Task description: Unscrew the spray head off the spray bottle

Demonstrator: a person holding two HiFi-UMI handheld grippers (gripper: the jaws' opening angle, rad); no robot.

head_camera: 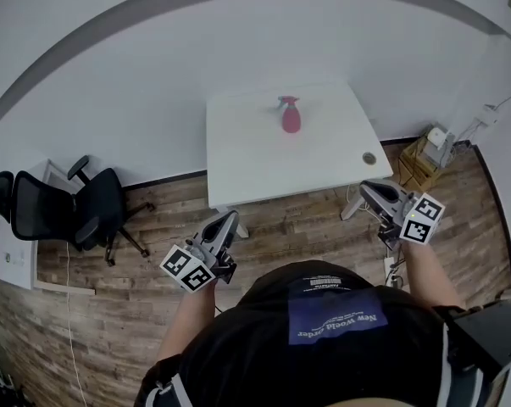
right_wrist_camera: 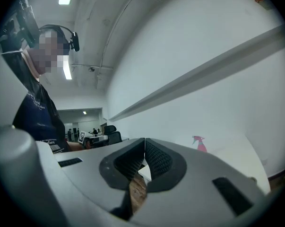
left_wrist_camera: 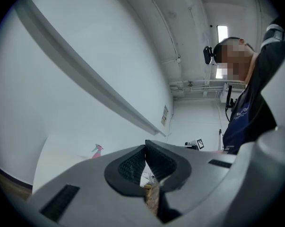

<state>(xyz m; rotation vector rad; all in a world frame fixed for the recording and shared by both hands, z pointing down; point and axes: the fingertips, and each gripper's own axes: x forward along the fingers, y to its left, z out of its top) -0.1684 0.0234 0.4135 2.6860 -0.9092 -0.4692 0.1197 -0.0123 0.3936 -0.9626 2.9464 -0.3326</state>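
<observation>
Pink plastic spray bottle [head_camera: 291, 115] stands upright on the white table [head_camera: 238, 168], well apart from the left claw [head_camera: 230, 217] and right claw [head_camera: 367, 186], both closed tight and empty.

Person's left gripper [head_camera: 229, 220] sits low on own left side, jaws closed w/ nothing btwn them, tips aimed fwd. The right gripper [head_camera: 368, 188] is out to the right, jaws also closed & empty. The left forearm [head_camera: 190, 312] and right forearm [head_camera: 426, 271] are bare, and the grippers are well apart.
</observation>
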